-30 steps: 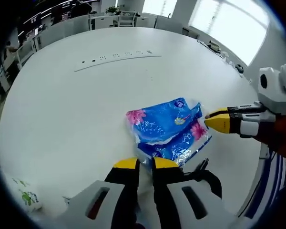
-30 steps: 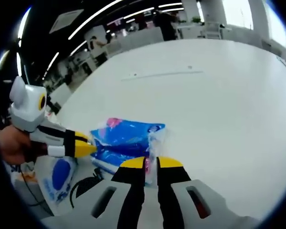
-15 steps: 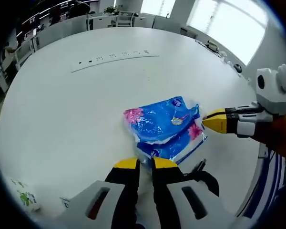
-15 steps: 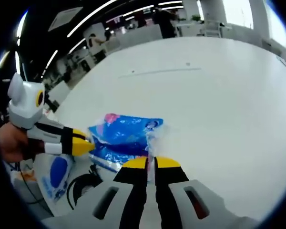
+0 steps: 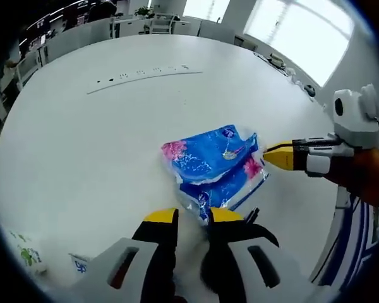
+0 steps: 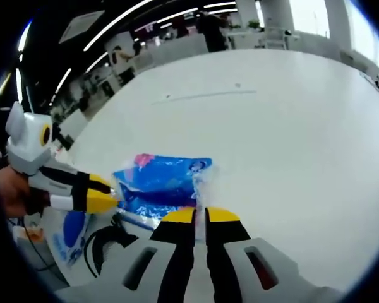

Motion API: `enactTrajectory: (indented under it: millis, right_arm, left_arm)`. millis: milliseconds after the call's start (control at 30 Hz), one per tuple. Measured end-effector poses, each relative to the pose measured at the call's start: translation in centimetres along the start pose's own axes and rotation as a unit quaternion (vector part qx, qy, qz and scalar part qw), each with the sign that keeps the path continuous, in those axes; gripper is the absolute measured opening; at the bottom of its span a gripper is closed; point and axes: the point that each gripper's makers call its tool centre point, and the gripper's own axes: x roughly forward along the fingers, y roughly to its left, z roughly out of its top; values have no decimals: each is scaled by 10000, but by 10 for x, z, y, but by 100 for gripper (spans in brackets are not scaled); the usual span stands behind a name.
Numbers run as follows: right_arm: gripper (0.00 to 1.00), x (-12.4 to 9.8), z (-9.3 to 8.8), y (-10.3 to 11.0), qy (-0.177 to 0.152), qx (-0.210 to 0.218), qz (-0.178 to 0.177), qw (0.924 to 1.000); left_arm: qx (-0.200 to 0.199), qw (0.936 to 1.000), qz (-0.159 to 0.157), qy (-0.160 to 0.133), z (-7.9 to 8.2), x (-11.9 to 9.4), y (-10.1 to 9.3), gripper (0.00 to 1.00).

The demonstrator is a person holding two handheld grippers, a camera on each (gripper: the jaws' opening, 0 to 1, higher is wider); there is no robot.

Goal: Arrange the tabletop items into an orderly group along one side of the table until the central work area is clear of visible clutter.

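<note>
My right claw [image 6: 199, 216] is pinched nearly shut on the clear crinkled end of the blue pack [image 6: 161, 185], its yellow tips meeting on the plastic. From my left gripper view I see that same claw come in from the right, its tip at the pack's right end. My left claw [image 5: 193, 216] stands narrowly open, a slit between the tips, just at the pack's near edge; whether it touches the wrap I cannot tell. It holds nothing I can see.

The pack is really two blue tissue packs stacked askew, pink flowers printed on the corners, lying on the white table [image 5: 82, 145] on its near part, toward the right. A black cable [image 6: 104, 243] loops on the table just near of it, close to my left claw.

As to progress, I judge the job well along. The wide middle and far part of the table lie bare except for a thin inset strip with small dots [image 5: 139, 74]. The pack is the one thing left toward the middle. At the near left, by the edge, there is a white bag with green print [image 5: 22, 259] and a small white label with blue letters [image 5: 79, 266]; in my right gripper view another white and blue packet [image 6: 69, 230] lies at the near edge. That looks like the group to join.

Room is plentiful to the far side and left. The table's right edge curves close behind my right claw, with striped cloth below it, so I would slide the pack nearward with care, minding the cable.
</note>
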Motion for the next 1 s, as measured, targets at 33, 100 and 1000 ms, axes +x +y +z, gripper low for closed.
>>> enactTrajectory:
  millis: [33, 100, 1000]
  right_arm:
    - [5, 0, 0, 0, -2, -4, -5, 10000]
    - [6, -1, 1, -1, -23, 15, -18, 10000]
    - [11, -18, 7, 36, -234, -678, 296, 9970]
  left_arm:
    - [8, 10000, 4, -10, 0, -1, 0, 17]
    - [-43, 10000, 16, -59, 0, -4, 0, 17]
    - [-239, 9971, 353, -636, -24, -68, 29, 18]
